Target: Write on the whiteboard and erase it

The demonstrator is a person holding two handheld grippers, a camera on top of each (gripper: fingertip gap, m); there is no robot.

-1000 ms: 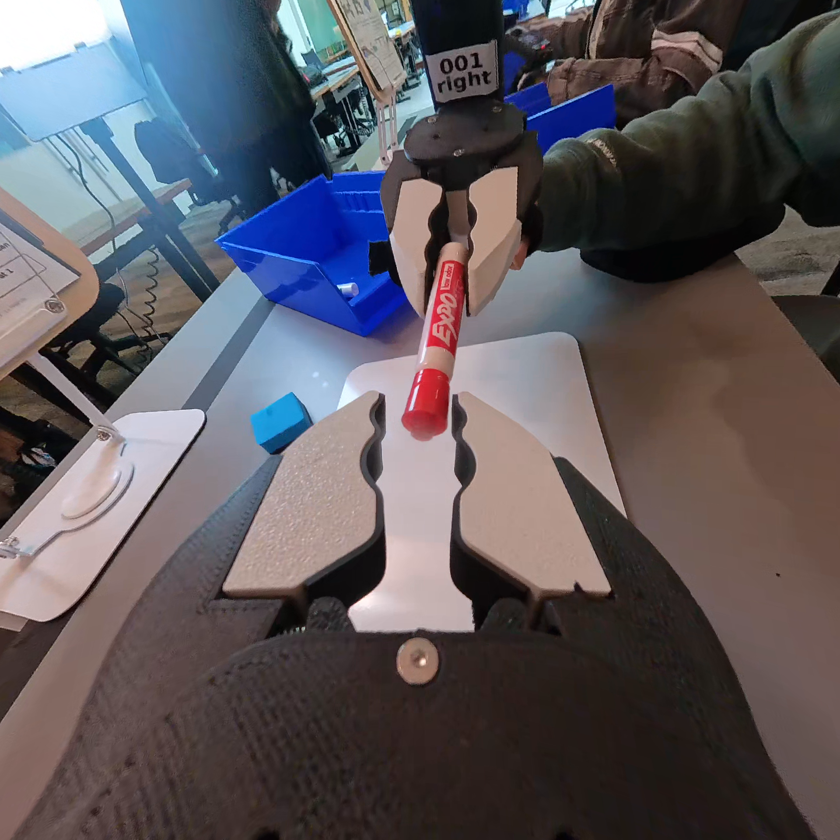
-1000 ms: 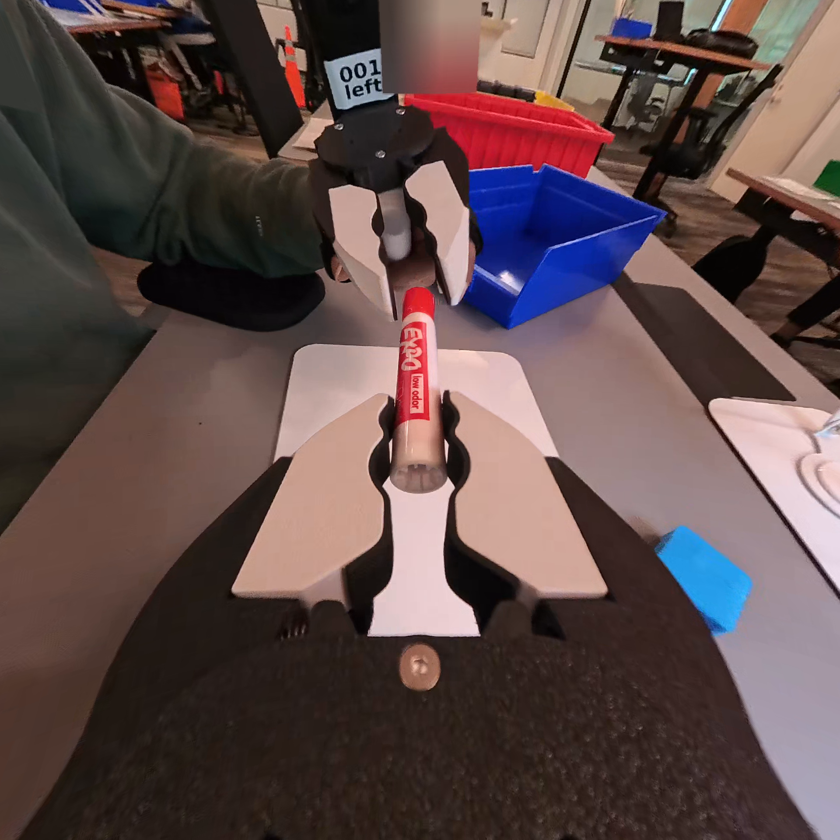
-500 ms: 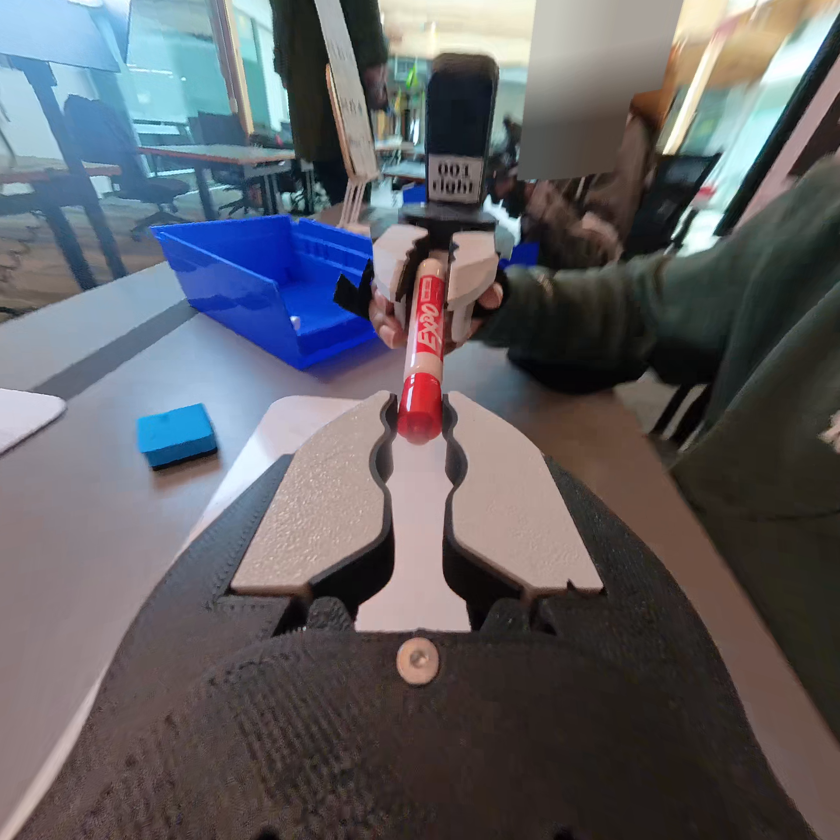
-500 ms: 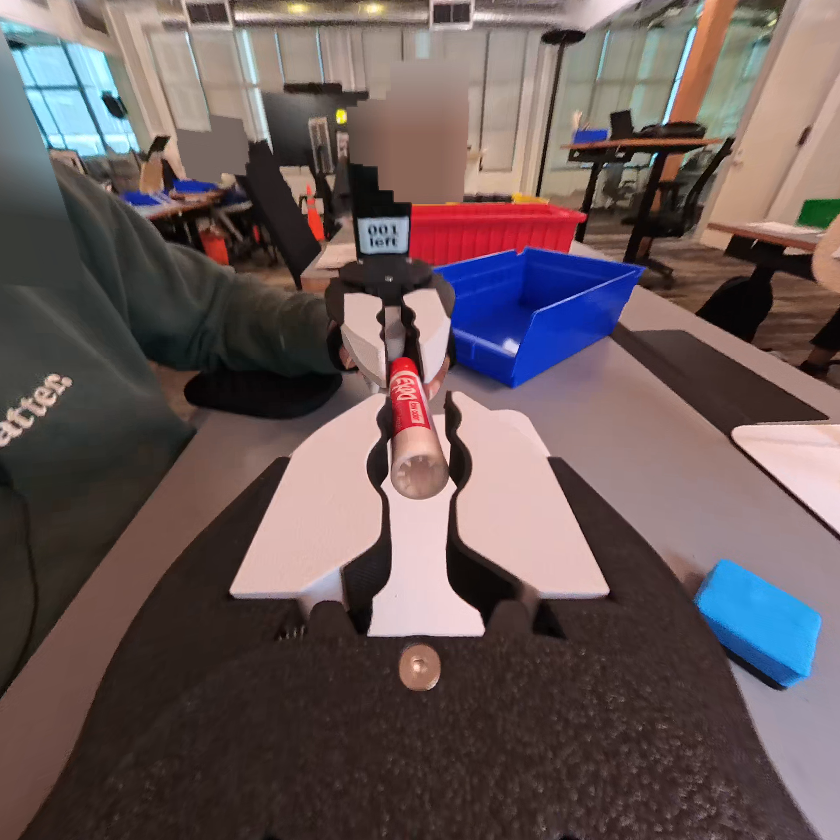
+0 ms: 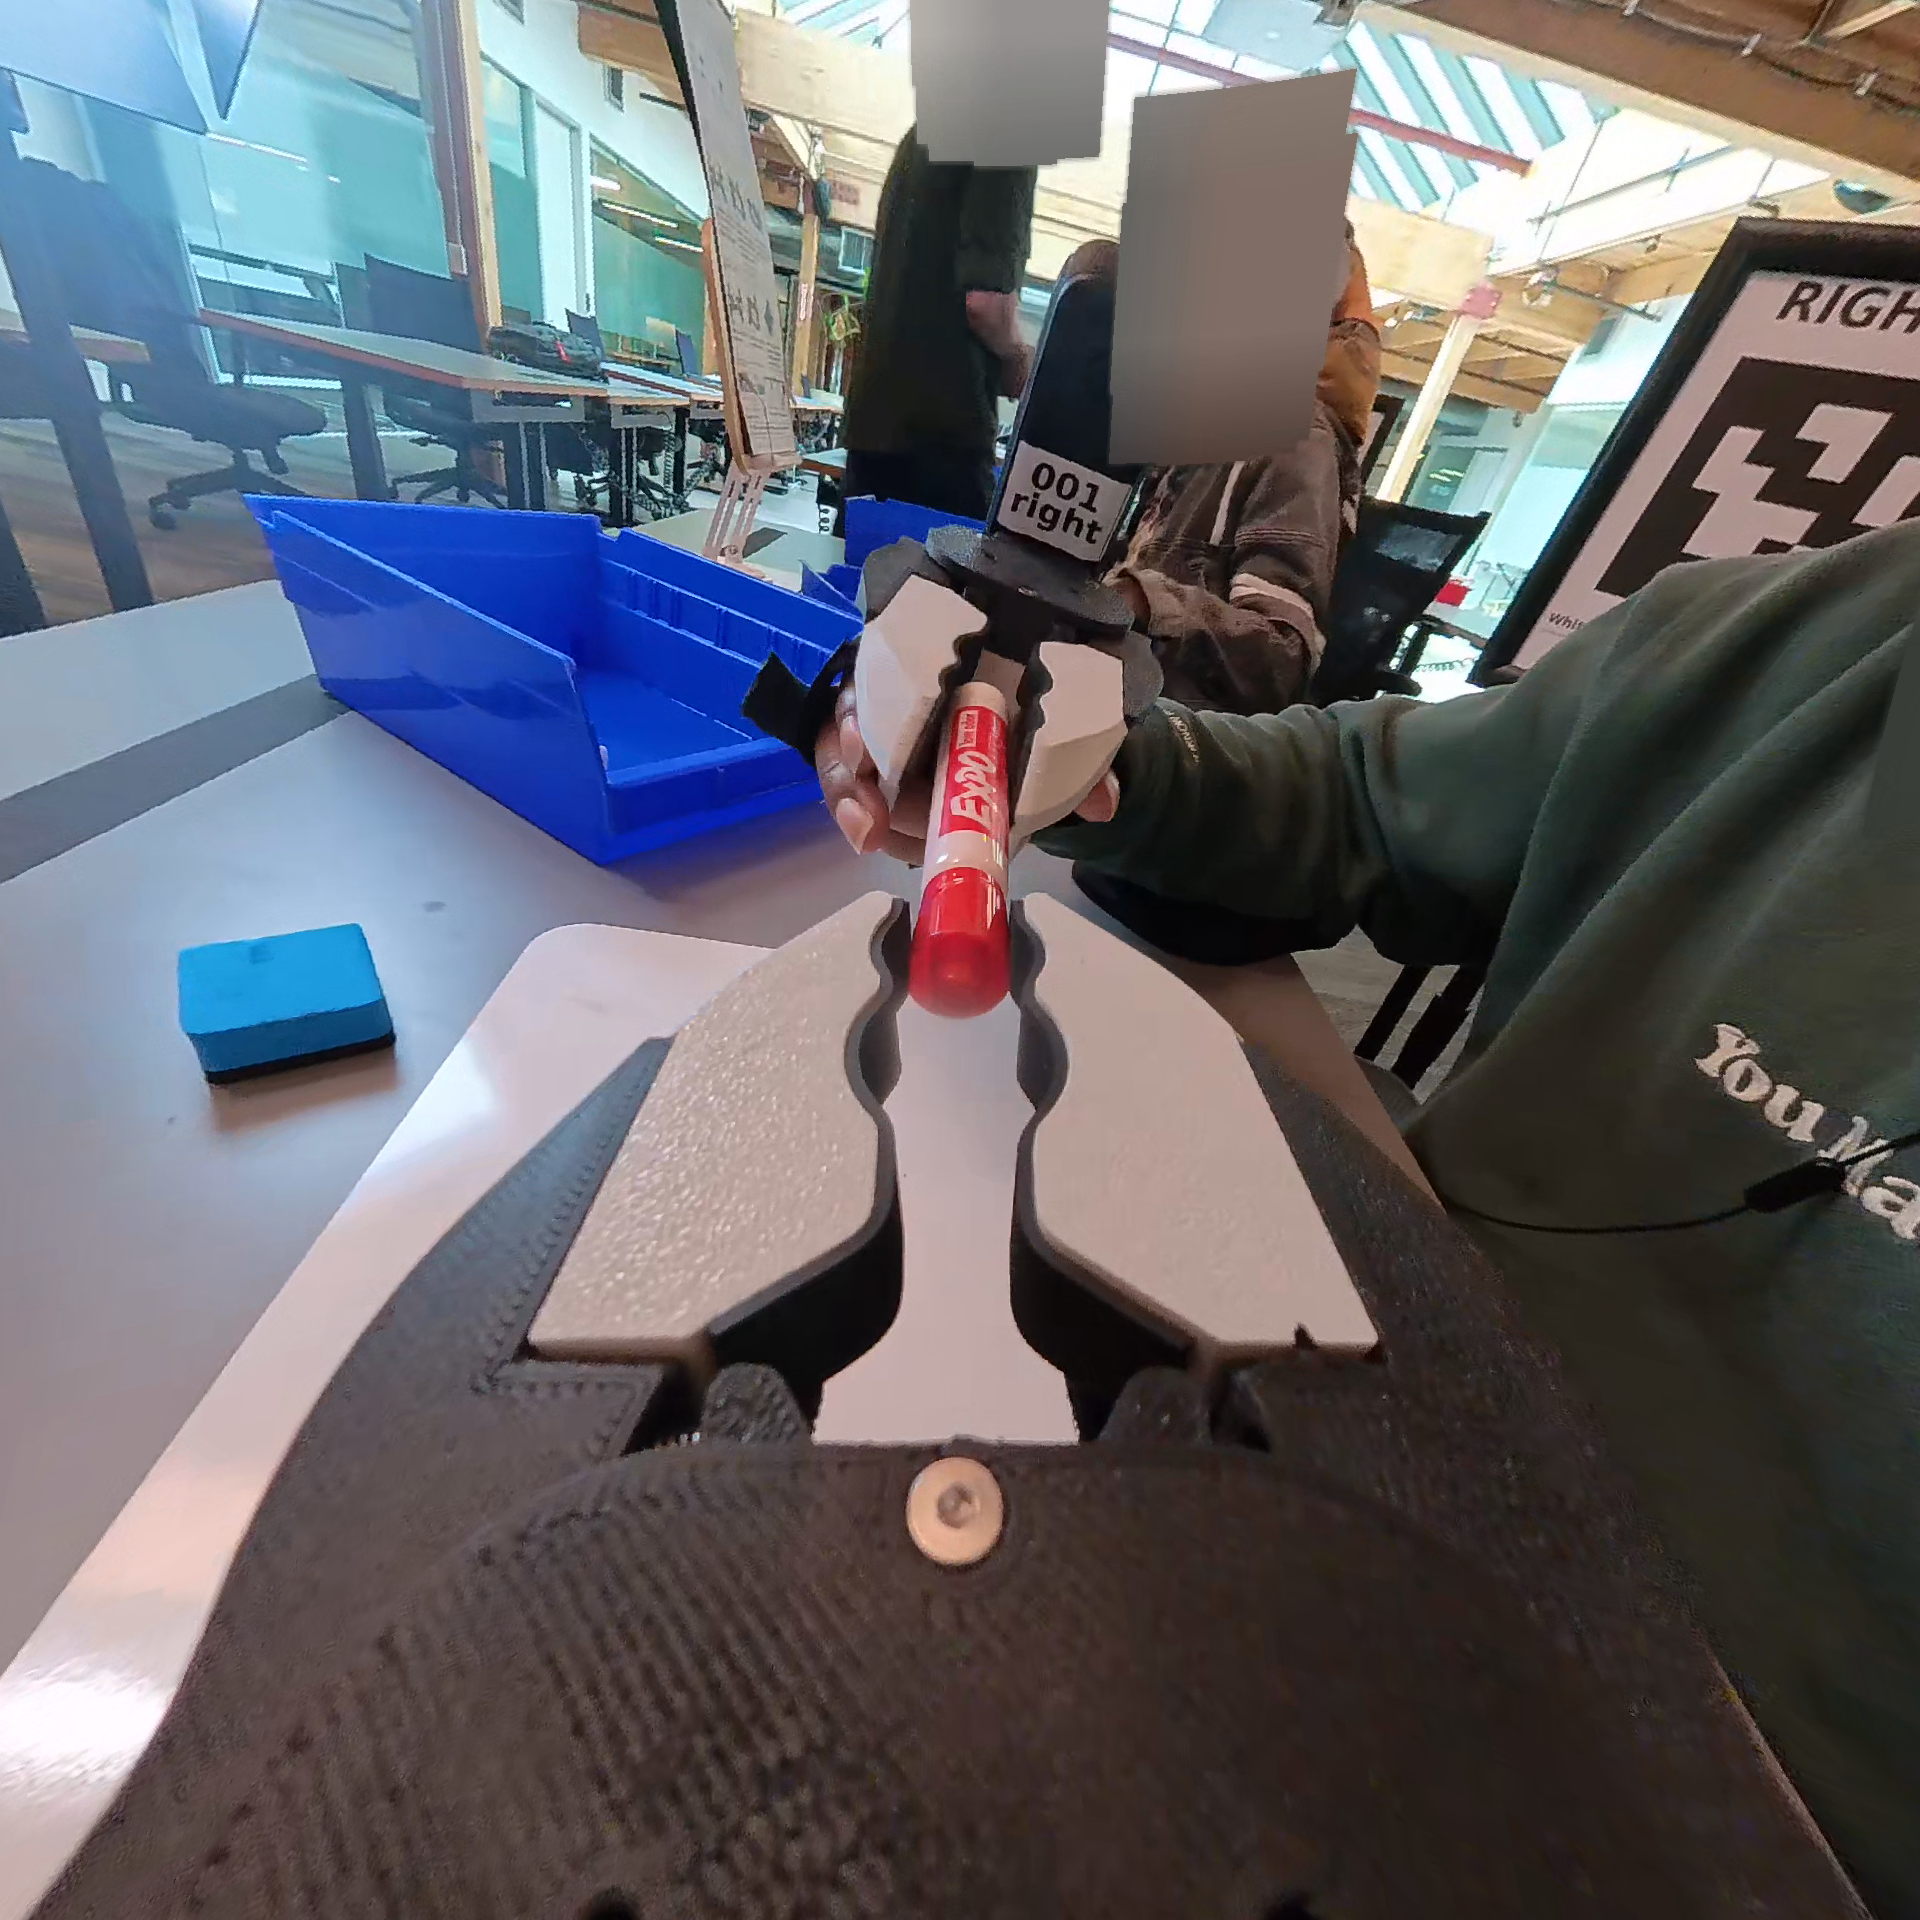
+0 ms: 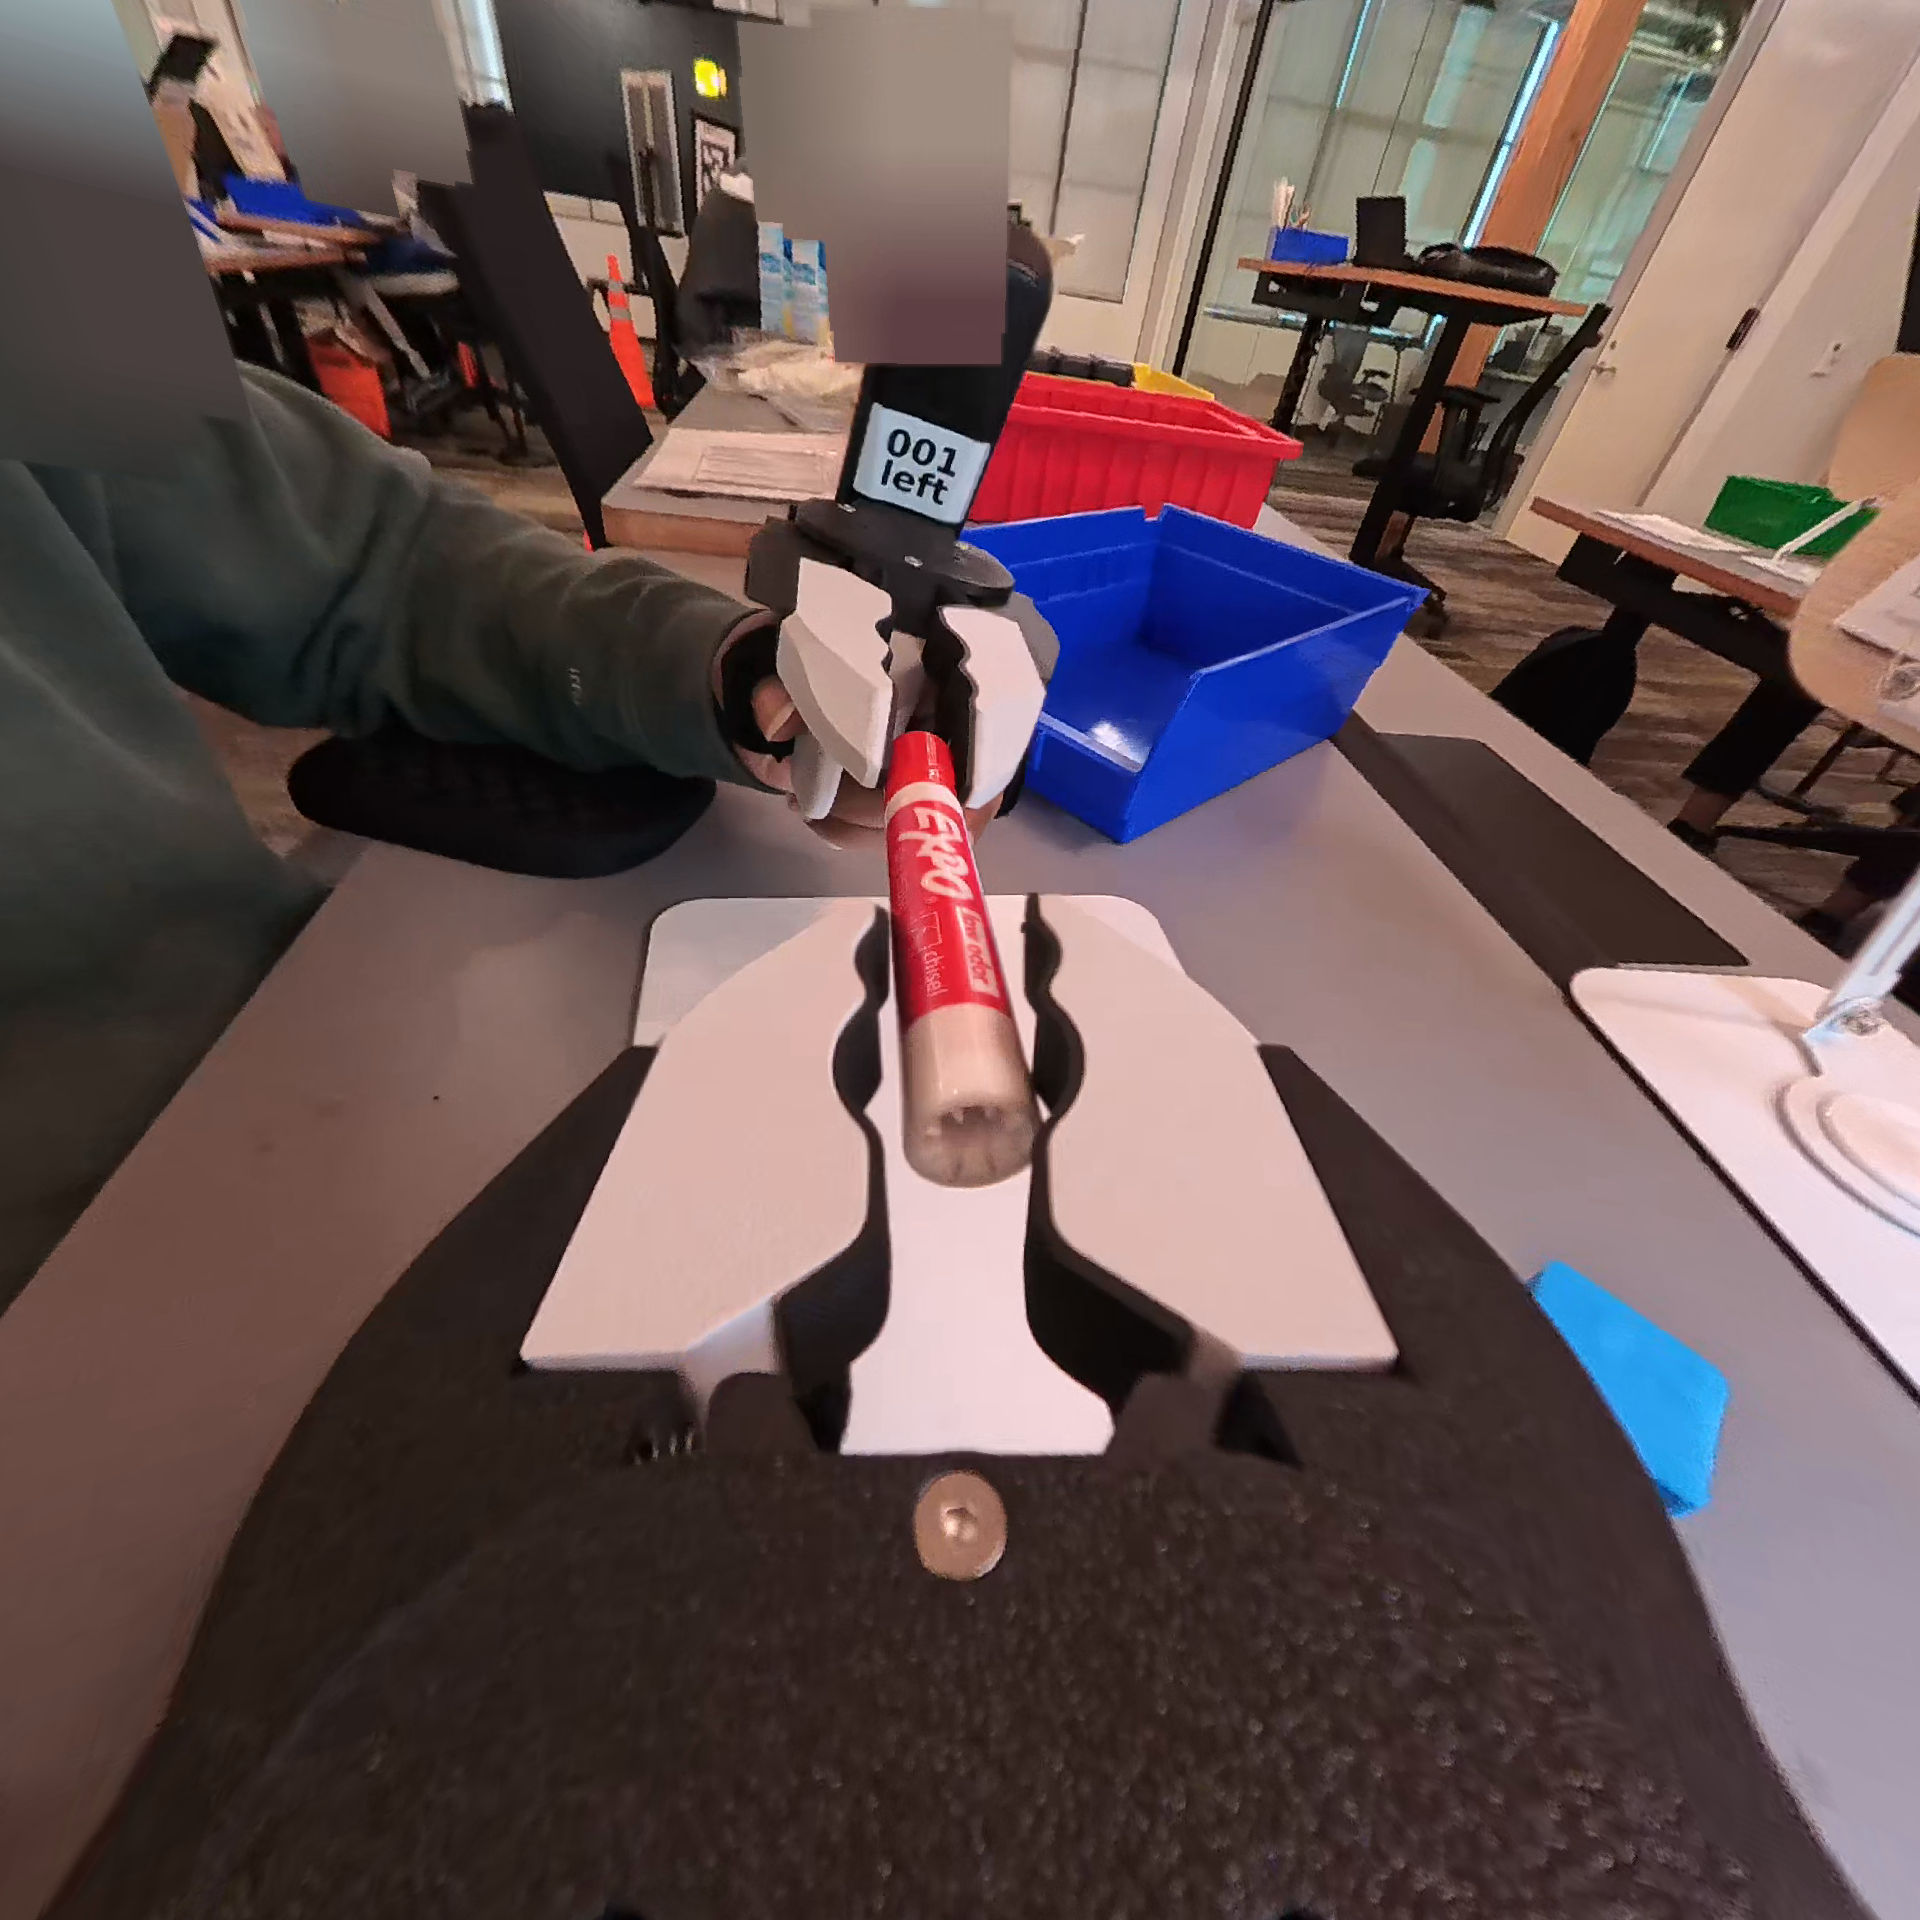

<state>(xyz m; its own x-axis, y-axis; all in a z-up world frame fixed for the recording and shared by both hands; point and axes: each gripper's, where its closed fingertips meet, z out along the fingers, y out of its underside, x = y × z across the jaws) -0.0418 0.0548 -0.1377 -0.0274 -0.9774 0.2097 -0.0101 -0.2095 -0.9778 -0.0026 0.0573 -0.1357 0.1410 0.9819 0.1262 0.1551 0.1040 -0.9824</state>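
Both grippers have risen and levelled out since a second ago, so the room shows behind them where the table filled the view before.

From the left wrist view, the left gripper [image 5: 958,971] has its jaws narrowly apart around the red cap of the marker [image 5: 964,862]; whether the pads really press the cap I cannot tell for sure. The marker runs from there to the right gripper [image 5: 995,717], which faces it and clamps the barrel. Under them lies the whiteboard [image 5: 582,997] on the grey table [image 5: 208,831]. The eraser [image 5: 283,1000] sits on the table to the left of the board, and the blue bin [image 5: 540,665] stands farther back.

From the right wrist view, the right gripper [image 6: 956,997] closes on the marker [image 6: 951,956] near its grey end. The cap sits between the fingers of the left gripper [image 6: 914,717]. The whiteboard [image 6: 727,945] is below, the eraser [image 6: 1631,1382] at the lower right, the blue bin [image 6: 1226,665] behind.
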